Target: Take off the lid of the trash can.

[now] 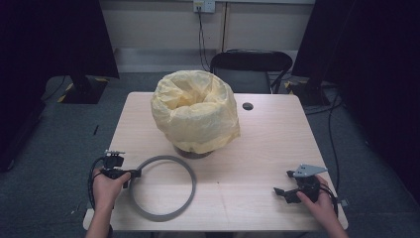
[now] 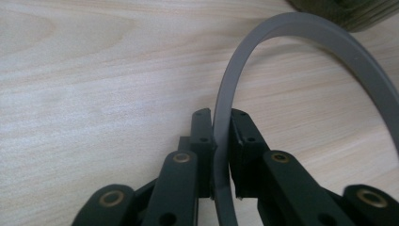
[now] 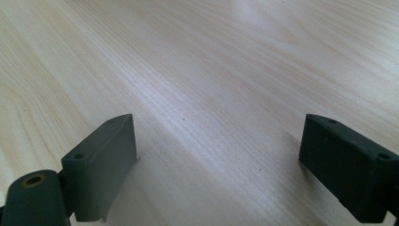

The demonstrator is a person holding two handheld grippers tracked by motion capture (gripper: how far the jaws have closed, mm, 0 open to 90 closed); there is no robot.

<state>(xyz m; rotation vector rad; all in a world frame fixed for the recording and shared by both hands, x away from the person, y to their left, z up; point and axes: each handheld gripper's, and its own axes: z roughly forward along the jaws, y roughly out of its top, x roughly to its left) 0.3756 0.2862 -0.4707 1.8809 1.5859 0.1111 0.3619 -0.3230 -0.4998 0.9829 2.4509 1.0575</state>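
grey ring (image 2: pixel 301 35) pinched upright in left claw (image 2: pixel 221 127).

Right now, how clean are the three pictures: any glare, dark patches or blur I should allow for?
High view: table evenly lit, corners of the room black, bag slightly soft. Left gripper view: ring sharp farther off, blurred where it passes between the jaws of the left gripper. Right gripper view: pale glare on the wood at top; right gripper casts soft shadows.
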